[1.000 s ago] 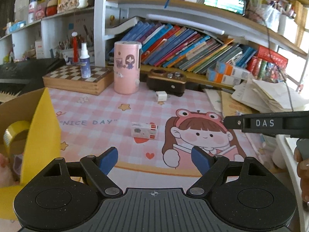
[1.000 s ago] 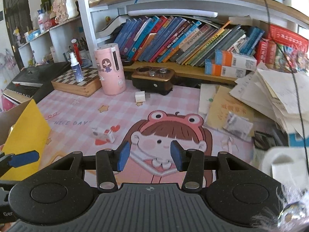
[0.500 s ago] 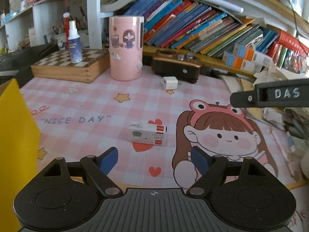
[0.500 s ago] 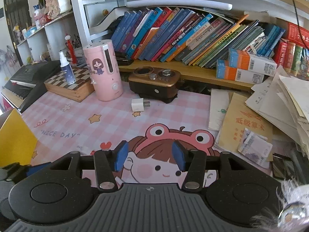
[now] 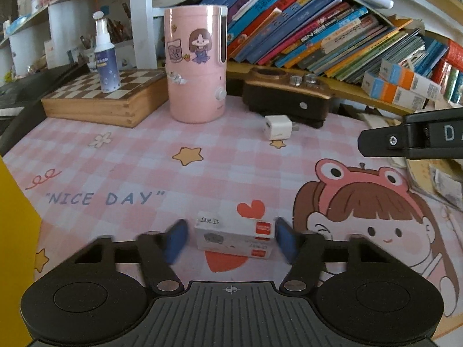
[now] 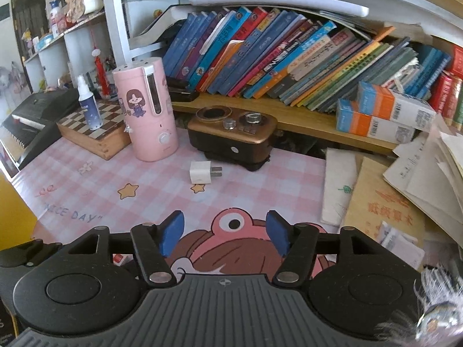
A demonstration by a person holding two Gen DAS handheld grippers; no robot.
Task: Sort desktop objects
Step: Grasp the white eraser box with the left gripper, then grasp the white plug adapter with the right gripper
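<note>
A small white box with red labels (image 5: 235, 238) lies on the pink checked desk mat (image 5: 139, 167). My left gripper (image 5: 231, 243) is open, its blue pads on either side of the box with small gaps. A white plug adapter (image 5: 276, 127) lies farther back; it also shows in the right wrist view (image 6: 201, 171). My right gripper (image 6: 225, 232) is open and empty above the mat's cartoon frog hat. A corner of the small box (image 6: 121, 259) peeks out beside its left finger.
A pink cylinder humidifier (image 5: 195, 66), a wooden chessboard box (image 5: 107, 101) with a spray bottle (image 5: 104, 55) on it, and a brown device (image 5: 286, 95) stand at the back. Yellow cardboard (image 5: 14, 231) rises at left. Papers (image 6: 405, 190) pile at right.
Both grippers have moved forward and lower over the mat. The left gripper's open fingers have come around the small white box. The right gripper stays open.
</note>
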